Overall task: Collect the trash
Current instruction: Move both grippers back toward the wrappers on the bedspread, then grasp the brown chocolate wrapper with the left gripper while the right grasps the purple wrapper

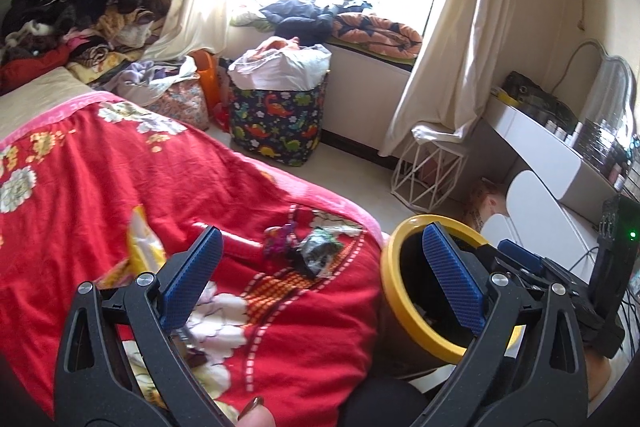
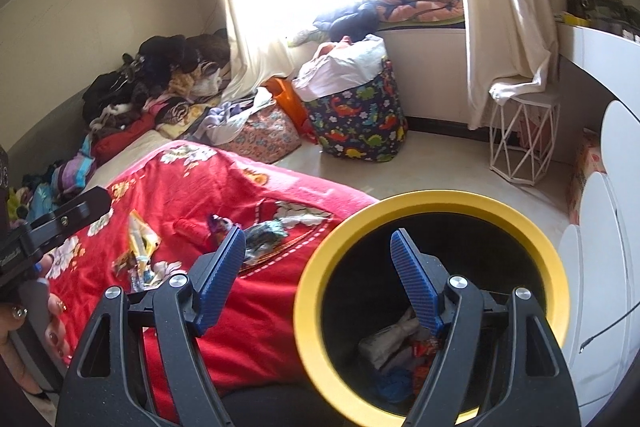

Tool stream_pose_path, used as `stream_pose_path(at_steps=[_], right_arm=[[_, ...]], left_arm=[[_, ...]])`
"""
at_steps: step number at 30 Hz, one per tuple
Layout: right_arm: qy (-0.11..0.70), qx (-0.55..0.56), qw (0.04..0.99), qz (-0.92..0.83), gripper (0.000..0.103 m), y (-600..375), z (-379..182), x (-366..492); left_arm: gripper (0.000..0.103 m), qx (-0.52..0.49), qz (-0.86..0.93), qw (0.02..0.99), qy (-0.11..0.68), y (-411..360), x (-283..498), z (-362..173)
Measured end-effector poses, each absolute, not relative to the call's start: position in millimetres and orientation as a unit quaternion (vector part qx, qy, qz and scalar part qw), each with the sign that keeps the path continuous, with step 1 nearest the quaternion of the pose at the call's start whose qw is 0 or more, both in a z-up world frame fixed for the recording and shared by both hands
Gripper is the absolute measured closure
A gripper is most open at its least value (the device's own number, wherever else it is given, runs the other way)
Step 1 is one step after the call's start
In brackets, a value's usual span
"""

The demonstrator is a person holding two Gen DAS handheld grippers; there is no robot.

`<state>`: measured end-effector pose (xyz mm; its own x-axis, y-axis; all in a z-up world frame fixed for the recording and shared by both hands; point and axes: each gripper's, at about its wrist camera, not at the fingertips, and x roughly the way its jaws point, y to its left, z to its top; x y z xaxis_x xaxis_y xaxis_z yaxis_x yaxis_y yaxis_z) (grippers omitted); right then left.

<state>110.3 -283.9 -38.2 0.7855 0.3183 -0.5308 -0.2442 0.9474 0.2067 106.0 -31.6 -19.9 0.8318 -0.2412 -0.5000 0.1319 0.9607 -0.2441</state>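
A yellow-rimmed black bin (image 2: 432,201) stands beside the bed, with several wrappers (image 2: 400,351) at its bottom; it also shows in the left wrist view (image 1: 390,267). On the red floral blanket (image 1: 100,187) lie a crumpled dark wrapper (image 1: 318,253), a purple wrapper (image 1: 280,235) and, in the right wrist view, a yellow wrapper (image 2: 140,243). My left gripper (image 1: 324,267) is open and empty above the blanket's edge. My right gripper (image 2: 320,267) is open and empty, straddling the bin's left rim.
A dinosaur-print hamper (image 1: 276,123) full of laundry stands on the floor by the window. A white wire stool (image 1: 428,171) stands under the curtain. A white desk (image 1: 560,155) and chair are at right. Piled clothes (image 1: 80,11) cover the bed's far end.
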Motion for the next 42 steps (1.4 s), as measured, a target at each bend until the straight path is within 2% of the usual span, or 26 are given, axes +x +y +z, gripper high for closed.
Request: stream_pose_path(at_steps=[14, 24, 33, 38, 42], right_arm=[[0.309, 0.038, 0.928, 0.204, 0.031, -230, -43, 130], [0.328, 0.022, 0.913, 0.24, 0.037, -187, -50, 161], [0.355, 0.008, 0.899, 0.257, 0.041, -156, -69, 190], [0.369, -0.006, 0.892, 0.262, 0.045, -141, -82, 206], [0.38, -0.011, 0.888, 0.26, 0.052, -133, -91, 217]], left_arm=[[0.011, -0.111, -0.047, 0.945, 0.303, 20, 97, -46], [0.012, -0.142, -0.028, 0.929, 0.342, 52, 94, -71], [0.038, -0.175, -0.032, 0.91, 0.374, 61, 95, -94], [0.044, -0.186, -0.045, 0.901, 0.39, 55, 97, -104], [0.049, -0.195, -0.044, 0.893, 0.403, 53, 99, -111]])
